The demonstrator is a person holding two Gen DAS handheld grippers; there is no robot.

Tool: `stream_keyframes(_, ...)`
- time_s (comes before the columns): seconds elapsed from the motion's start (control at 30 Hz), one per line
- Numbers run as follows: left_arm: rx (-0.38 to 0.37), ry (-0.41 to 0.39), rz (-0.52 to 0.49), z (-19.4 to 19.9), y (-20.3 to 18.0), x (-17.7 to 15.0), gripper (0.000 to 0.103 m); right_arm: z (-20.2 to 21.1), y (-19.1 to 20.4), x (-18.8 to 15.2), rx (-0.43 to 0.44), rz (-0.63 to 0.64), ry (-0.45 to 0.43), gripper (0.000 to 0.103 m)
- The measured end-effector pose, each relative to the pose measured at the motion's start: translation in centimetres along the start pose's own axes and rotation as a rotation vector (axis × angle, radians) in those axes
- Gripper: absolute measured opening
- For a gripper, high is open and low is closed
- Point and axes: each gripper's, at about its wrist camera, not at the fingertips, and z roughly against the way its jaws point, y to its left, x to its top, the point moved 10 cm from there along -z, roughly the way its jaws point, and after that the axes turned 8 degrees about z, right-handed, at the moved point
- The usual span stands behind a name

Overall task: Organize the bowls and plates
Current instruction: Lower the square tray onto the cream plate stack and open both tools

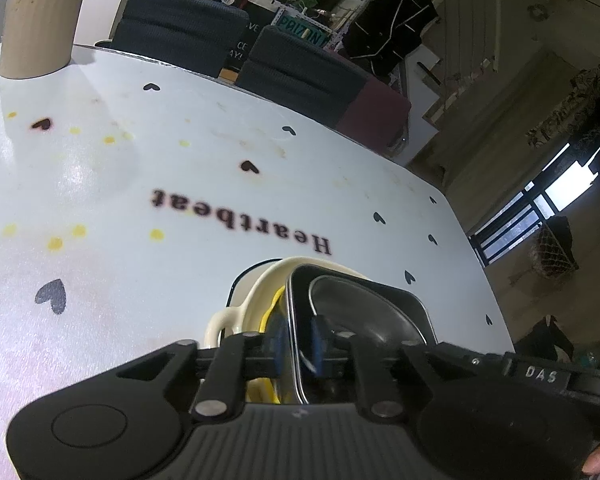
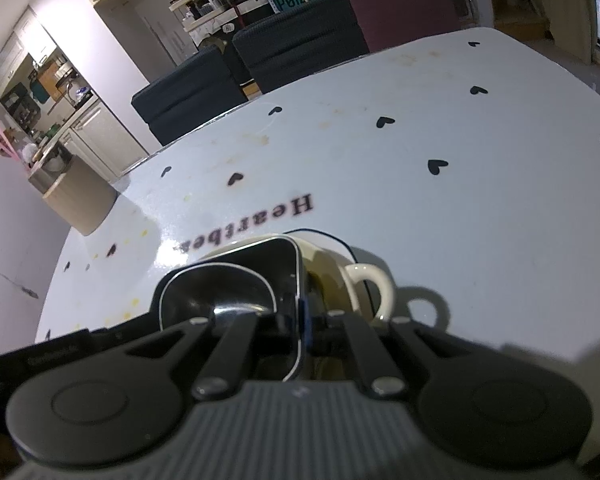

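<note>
A black square dish with a thin silver rim sits nested inside a cream dish with loop handles, and this stack stands on the white table, just in front of the printed word "Heartbeat". Inside the cream dish, beside the black one, something yellow shows.

The left gripper has its blue pads on both sides of the black dish's rim; there is a small gap at the pads, so the rim is between them but they do not seem to press on it. The right gripper is closed on the opposite rim of the same black dish, next to the cream handle.

Farther from the word, a beige ribbed pot stands at the table's far corner. Behind the table there are dark grey chairs.
</note>
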Motion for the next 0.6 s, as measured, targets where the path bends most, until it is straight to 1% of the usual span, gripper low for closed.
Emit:
stream_keyframes(0.03,0.004,-0.001,-0.005,0.2,0.0,0.0,0.033,0.2,-0.1,0.0,0.007,-0.013,-0.005,0.009)
stream_keyframes(0.07,0.01,-0.004,-0.015,0.5,-0.1,-0.1,0.042,0.5,-0.1,0.2,0.012,-0.021,-0.015,0.009)
stream_keyframes(0.1,0.015,-0.008,-0.024,0.7,-0.1,-0.1,0.047,0.8,-0.1,0.3,0.012,-0.021,-0.025,0.015)
stream_keyframes(0.13,0.022,-0.011,-0.032,1.0,-0.1,-0.2,0.049,1.2,-0.1,0.4,0.009,-0.017,-0.035,0.026)
stream_keyframes(0.17,0.026,-0.014,-0.036,1.3,-0.1,-0.3,0.053,1.6,0.0,0.5,0.003,-0.01,-0.046,0.032)
stream_keyframes(0.2,0.029,-0.016,-0.037,1.6,-0.1,-0.4,0.06,1.9,0.0,0.5,0.002,-0.004,-0.054,0.042)
stream_keyframes(0.23,0.034,-0.018,-0.038,1.9,-0.1,-0.5,0.065,2.3,0.1,0.5,0.003,0.008,-0.063,0.047)
stream_keyframes(0.27,0.038,-0.022,-0.04,2.3,-0.1,-0.6,0.075,2.8,0.3,0.5,0.004,0.025,-0.072,0.049)
stream_keyframes(0.3,0.043,-0.028,-0.043,2.7,-0.1,-0.6,0.086,3.1,0.4,0.5,0.001,0.036,-0.081,0.053)
stream_keyframes(0.33,0.049,-0.036,-0.049,3.2,-0.2,-0.6,0.09,3.6,0.4,0.5,-0.007,0.047,-0.093,0.059)
stream_keyframes(0.37,0.057,-0.047,-0.055,3.8,-0.3,-0.6,0.098,4.1,0.4,0.6,-0.013,0.059,-0.107,0.063)
stream_keyframes(0.4,0.062,-0.057,-0.059,4.3,-0.4,-0.5,0.102,4.6,0.4,0.7,-0.019,0.072,-0.122,0.07)
stream_keyframes(0.43,0.061,-0.068,-0.062,4.9,-0.6,-0.3,0.102,5.2,0.3,0.8,-0.026,0.078,-0.136,0.077)
stream_keyframes(0.47,0.058,-0.078,-0.062,5.5,-0.8,-0.2,0.103,5.8,0.3,0.9,-0.034,0.084,-0.149,0.081)
stream_keyframes(0.53,0.058,-0.092,-0.067,6.6,-1.3,0.0,0.103,7.1,0.4,1.3,-0.034,0.1,-0.179,0.094)
stream_keyframes(0.6,0.08,-0.107,-0.089,7.9,-1.8,0.1,0.103,8.8,0.9,1.7,-0.035,0.129,-0.217,0.103)
